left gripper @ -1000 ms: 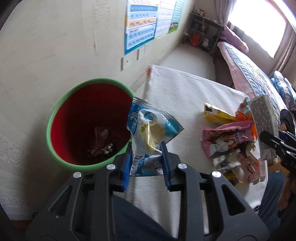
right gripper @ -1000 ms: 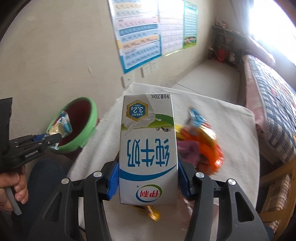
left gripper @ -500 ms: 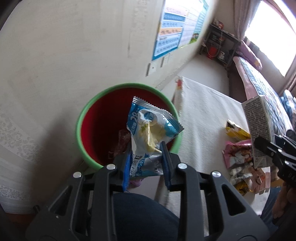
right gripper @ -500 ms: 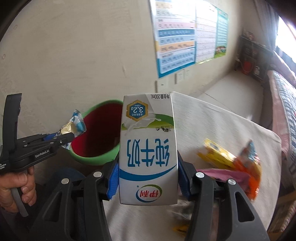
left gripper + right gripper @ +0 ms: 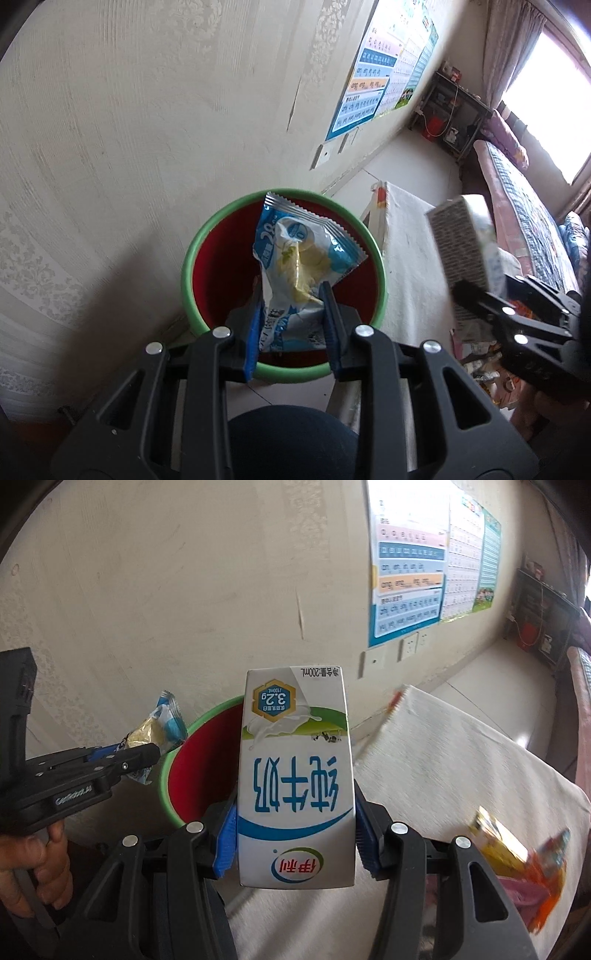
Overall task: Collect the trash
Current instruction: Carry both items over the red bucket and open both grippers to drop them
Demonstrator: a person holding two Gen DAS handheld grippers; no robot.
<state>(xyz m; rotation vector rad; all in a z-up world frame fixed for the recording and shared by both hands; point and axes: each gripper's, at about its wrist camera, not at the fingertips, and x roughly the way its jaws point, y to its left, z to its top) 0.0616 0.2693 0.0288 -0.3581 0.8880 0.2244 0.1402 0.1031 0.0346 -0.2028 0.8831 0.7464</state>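
My left gripper [image 5: 291, 325] is shut on a blue and white snack wrapper [image 5: 299, 258] and holds it above the mouth of the green-rimmed red bin [image 5: 192, 280]. My right gripper [image 5: 293, 834] is shut on a white milk carton [image 5: 295, 775], held upside down beside the bin [image 5: 192, 775], just right of its rim. The carton also shows in the left wrist view [image 5: 461, 251]. The left gripper with the wrapper [image 5: 162, 727] shows at the left of the right wrist view.
A white-clothed table [image 5: 443, 760] stands right of the bin with several colourful wrappers [image 5: 517, 856] on it. A wall with posters [image 5: 410, 576] is close behind the bin. A bed [image 5: 524, 206] runs along the far side.
Both grippers have swung left toward the bin. The wrapper is now over the bin's opening, and the carton has come from over the table to beside the rim.
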